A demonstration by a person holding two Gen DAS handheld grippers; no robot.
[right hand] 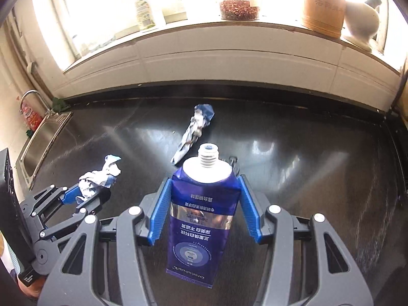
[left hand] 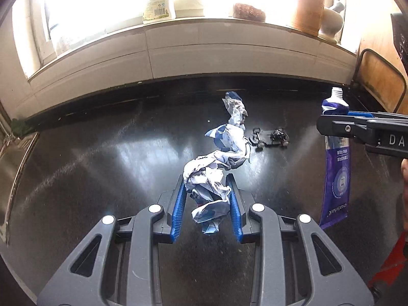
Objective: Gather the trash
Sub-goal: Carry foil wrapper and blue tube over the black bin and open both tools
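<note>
Jaws of left gripper [left hand: 207, 196] clamp narrow on crumpled wrapper [left hand: 214, 178], lifted off black counter [left hand: 102, 153]. Right gripper [right hand: 205, 204], tilted down, pinches capless toothpaste tube [right hand: 201, 219] mid-width. Second wrapper [right hand: 193, 132] lies mid-counter toward back edge, small toy car [left hand: 271, 137] beside it.

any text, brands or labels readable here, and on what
"oralshark": on the purple tube, upside down near its flat end.
"DA": on the right gripper body, cut off by the frame edge.
Chinese lines on the tube: too blurred to read.
Barcode and label on the sill bottle: too small to read.
Print on the crumpled wrapper: unreadable.
</note>
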